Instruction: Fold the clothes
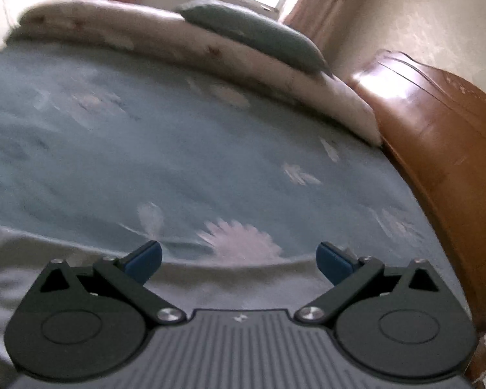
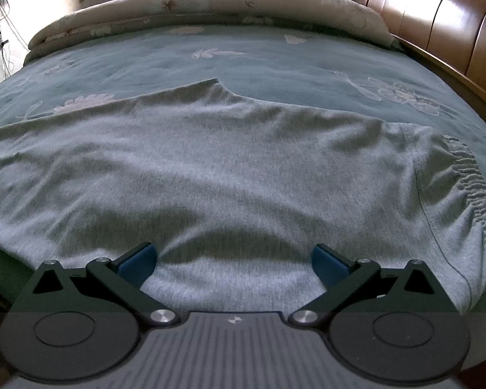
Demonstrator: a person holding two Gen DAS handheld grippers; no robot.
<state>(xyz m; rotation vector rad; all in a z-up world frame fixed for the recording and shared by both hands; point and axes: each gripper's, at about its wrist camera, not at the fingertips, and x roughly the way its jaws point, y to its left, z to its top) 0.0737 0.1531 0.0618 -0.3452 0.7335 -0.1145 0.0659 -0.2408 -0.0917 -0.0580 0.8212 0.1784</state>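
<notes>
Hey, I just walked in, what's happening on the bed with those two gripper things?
A person holds a gripper in each hand over a grey garment spread flat on the green floral bedspread. It has an elastic waistband at the right, so it looks like shorts or trousers. The right gripper hovers open above the cloth, and the left gripper is open near its far edge. Neither holds anything; no fold is visible yet.
</notes>
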